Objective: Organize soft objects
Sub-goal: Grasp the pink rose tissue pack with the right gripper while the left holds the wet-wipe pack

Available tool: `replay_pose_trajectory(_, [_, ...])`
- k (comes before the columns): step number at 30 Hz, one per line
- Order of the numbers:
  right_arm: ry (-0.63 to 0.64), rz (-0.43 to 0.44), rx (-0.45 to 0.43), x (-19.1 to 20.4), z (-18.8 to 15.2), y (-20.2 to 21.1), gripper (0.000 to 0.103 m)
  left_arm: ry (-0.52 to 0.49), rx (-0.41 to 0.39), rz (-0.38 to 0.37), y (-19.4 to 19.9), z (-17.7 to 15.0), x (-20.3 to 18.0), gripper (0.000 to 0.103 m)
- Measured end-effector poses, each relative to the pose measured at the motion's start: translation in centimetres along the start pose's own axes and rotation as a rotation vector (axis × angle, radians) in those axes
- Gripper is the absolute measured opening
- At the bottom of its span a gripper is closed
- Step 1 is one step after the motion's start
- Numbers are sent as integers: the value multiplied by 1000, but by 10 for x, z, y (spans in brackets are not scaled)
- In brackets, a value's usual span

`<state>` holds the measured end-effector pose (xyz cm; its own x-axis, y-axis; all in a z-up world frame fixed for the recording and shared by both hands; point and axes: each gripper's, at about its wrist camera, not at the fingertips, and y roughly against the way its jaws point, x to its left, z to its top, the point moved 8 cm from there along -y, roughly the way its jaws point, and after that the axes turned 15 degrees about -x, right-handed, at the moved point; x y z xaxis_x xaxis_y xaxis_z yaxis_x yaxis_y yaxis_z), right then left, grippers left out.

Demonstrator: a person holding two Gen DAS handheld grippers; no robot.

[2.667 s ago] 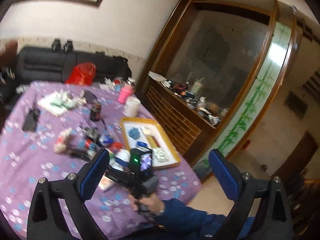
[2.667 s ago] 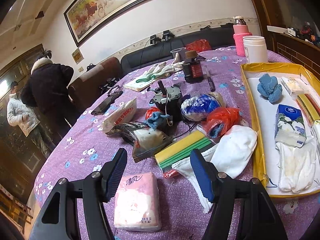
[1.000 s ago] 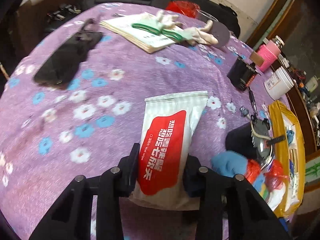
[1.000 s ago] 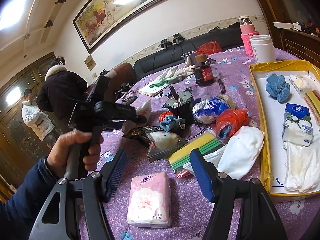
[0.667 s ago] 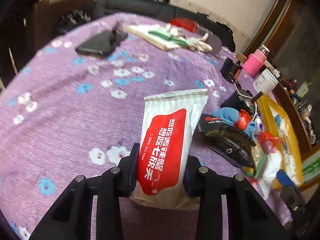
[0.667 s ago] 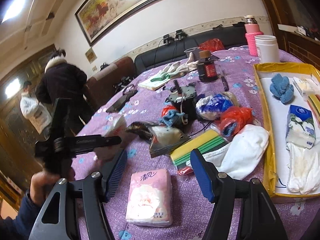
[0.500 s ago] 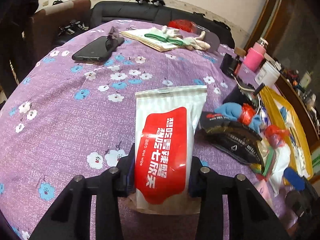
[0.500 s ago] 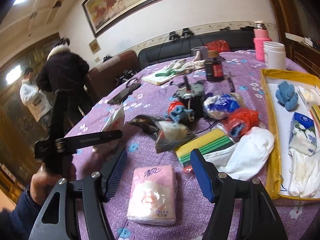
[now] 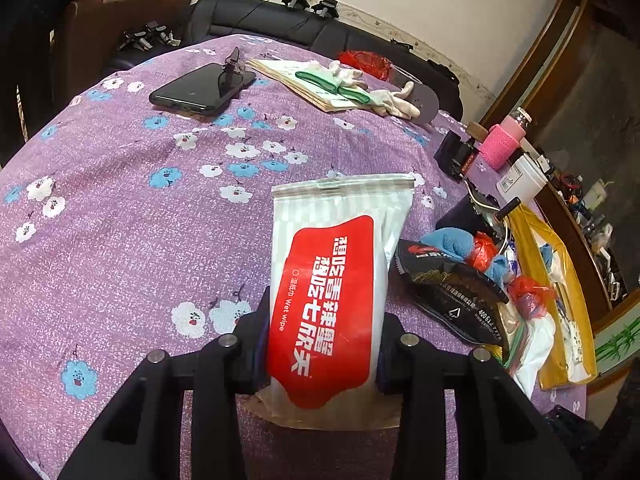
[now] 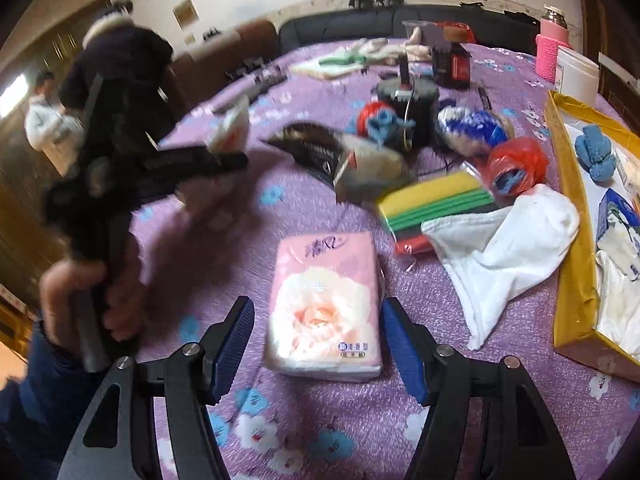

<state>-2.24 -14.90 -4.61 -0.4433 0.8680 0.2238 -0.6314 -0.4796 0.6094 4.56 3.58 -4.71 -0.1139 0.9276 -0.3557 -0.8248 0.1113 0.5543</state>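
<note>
A purple flowered tablecloth covers the table and fills most of both views. Along its right edge sits a yellow tray that already holds a blue cloth, a small blue-and-white packet and some white fabric. Just outside the tray's near wall a white towel lies crumpled on the tablecloth, touching a stack of yellow, green and red sheets. Behind those is a heap of smaller things: a black foil bag, a red plastic bag and a blue-and-white bundle, with a dark machine part behind them.

The left gripper is clamped on a wet wipe pack, white with a red label, its pads pressing both sides of the lower half so the pack stands up above the tablecloth, to the left of the black foil bag. In the right wrist view this gripper and the hand holding it are blurred, so the grip cannot be made out there.

The right gripper has its blue-padded jaws spread wide, one on each side of a pink tissue pack lying flat on the tablecloth; neither pad seems to touch it.

Farther back lie a black phone, a pair of light gloves on a booklet, a white jar and a pink-sleeved bottle.
</note>
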Motion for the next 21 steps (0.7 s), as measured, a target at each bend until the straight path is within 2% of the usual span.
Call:
replay_pose_trajectory(1, [2, -14, -6, -1, 1, -1, 69, 0, -5, 0, 1, 1, 0, 38])
replay_pose_trajectory(3, [9, -28, -20, -2, 3, -1, 56, 0, -24, -3, 3, 3, -1, 38])
replay_pose_trajectory(11, [58, -27, -214, 0, 43, 15, 55, -22, -126, 27, 20, 15, -2, 38])
replay_pose_trajectory(13, [55, -14, -260, 0, 51, 14, 55, -39, -175, 46, 28, 20, -3, 38])
replay_pose_trajectory(16, [51, -6, -268, 1, 51, 8, 55, -85, -269, 97, 42, 30, -5, 38])
replay_pose_trajectory(18, [20, 18, -309, -2, 55, 15, 55, -132, -344, 134, 53, 37, -10, 38])
replay_pose_trajectory(21, [-16, 41, -316, -6, 57, 17, 55, -198, -431, 159, 67, 42, -21, 38])
